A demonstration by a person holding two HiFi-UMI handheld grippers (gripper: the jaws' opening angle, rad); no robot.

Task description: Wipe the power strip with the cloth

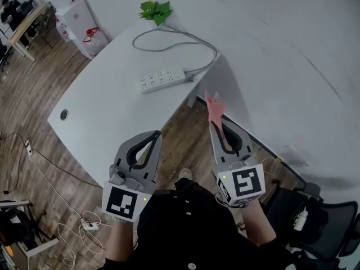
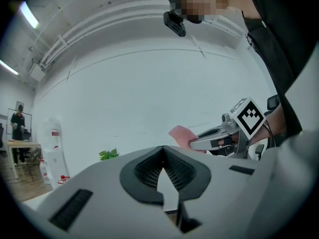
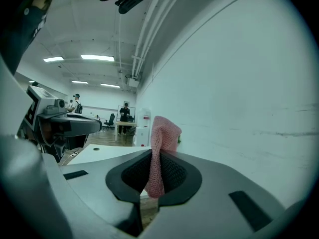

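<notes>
A white power strip (image 1: 161, 79) lies on the white table (image 1: 101, 117), its grey cable (image 1: 174, 41) looping toward the wall. My right gripper (image 1: 213, 125) is shut on a pink cloth (image 1: 215, 106), held off the table's right edge, well short of the strip. In the right gripper view the cloth (image 3: 161, 148) stands up between the closed jaws of the gripper (image 3: 154, 156). My left gripper (image 1: 157, 134) is shut and holds nothing, over the table's near edge. From the left gripper view, the left gripper (image 2: 163, 151) faces the wall, with the cloth (image 2: 181, 135) and right gripper to its right.
A green plant (image 1: 156, 10) sits at the table's far corner by the white wall. The table has a round cable hole (image 1: 64, 115). Cables and a floor socket (image 1: 87, 224) lie on the wood floor at left. An office chair (image 1: 323, 229) stands at the lower right.
</notes>
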